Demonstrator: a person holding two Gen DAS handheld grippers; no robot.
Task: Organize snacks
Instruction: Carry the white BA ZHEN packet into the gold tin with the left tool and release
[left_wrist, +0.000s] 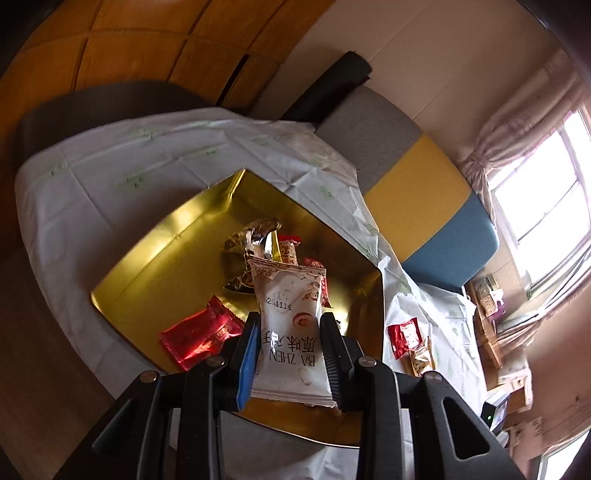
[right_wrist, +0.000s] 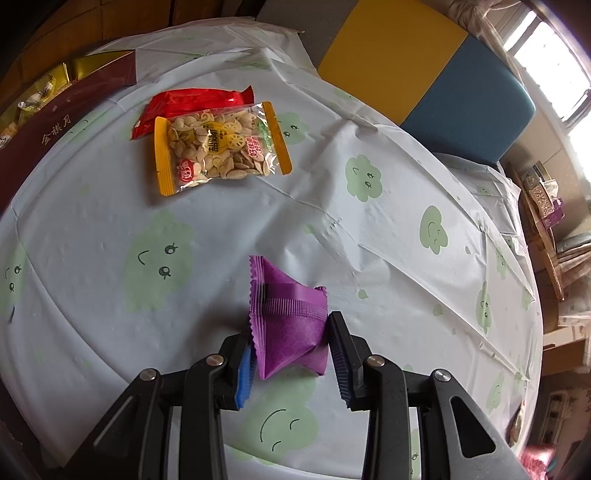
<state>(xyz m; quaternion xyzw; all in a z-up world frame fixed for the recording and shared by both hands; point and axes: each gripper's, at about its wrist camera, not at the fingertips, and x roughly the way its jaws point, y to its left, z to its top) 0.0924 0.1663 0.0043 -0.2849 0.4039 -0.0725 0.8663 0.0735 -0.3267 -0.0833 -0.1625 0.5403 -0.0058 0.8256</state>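
1. Up over the gold tin (left_wrist: 155, 266), the left gripper (left_wrist: 290, 354) is clamped on a white snack packet (left_wrist: 290, 314); both pads press its sides and the packet stands upright between them
2. Inside the tin lie a red packet (left_wrist: 201, 338) near the front edge, and a small heap of gold-and-silver wrappers (left_wrist: 255, 240) with a red-topped snack (left_wrist: 288, 249) toward the middle
3. Down on the table, the right gripper (right_wrist: 290, 350) is closed on a purple packet (right_wrist: 286, 317), which sits on the pale tablecloth (right_wrist: 388, 258) with green smiling shapes
4. Farther back on the cloth, toward the left edge of the table, a clear bag of seeds with orange ends (right_wrist: 221, 147) lies partly on top of a red wrapper (right_wrist: 188, 105)
5. At that left edge stands the dark red side of the box (right_wrist: 55, 125), with wrapped snacks showing inside
6. Beyond the far edge of the table is a bench with grey, yellow and blue cushions (left_wrist: 417, 177), and a window with a curtain (left_wrist: 517, 140)
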